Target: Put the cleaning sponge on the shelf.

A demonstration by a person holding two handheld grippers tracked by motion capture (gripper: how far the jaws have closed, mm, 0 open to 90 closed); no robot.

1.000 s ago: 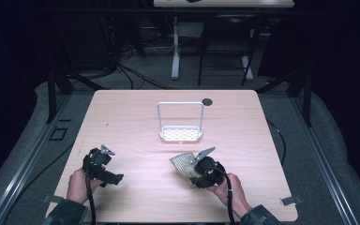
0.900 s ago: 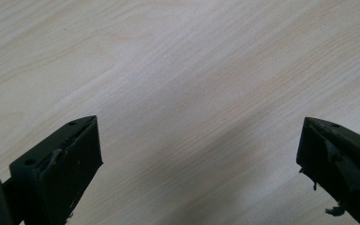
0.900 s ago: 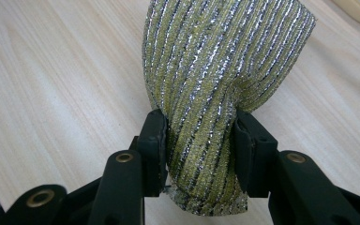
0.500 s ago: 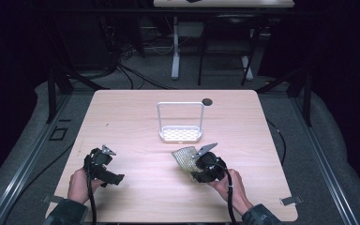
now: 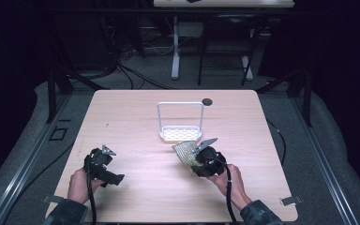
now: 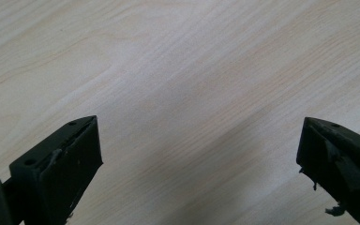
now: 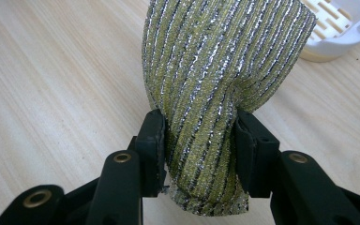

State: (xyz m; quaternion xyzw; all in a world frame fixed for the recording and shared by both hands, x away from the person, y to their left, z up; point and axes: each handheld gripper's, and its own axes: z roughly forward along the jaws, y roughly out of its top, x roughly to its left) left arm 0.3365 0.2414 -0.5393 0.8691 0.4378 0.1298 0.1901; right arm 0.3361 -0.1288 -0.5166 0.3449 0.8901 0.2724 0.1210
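A sponge (image 7: 220, 70) striped in yellow-green and silver is pinched at its lower end between the black jaws of my right gripper (image 7: 199, 133), and its sides bulge in where the pads press. In the high view the right gripper (image 5: 201, 161) holds the sponge (image 5: 183, 152) just above the table. It sits right of centre, just in front of a white drainer tray (image 5: 180, 134) with a tall wire handle. My left gripper (image 5: 104, 168) rests near the front left of the table. Its jaws stand wide open over bare wood (image 6: 199, 140), with nothing between them.
The light wooden table (image 5: 136, 117) has room on both sides of the white tray (image 7: 337, 33). A small black round spot (image 5: 207, 101) lies near the far edge. Cables trail from both grippers toward the front edge. Dark floor and desk legs lie beyond.
My right gripper has shifted slightly toward the white tray with the sponge still in its jaws. The left gripper has stayed where it was.
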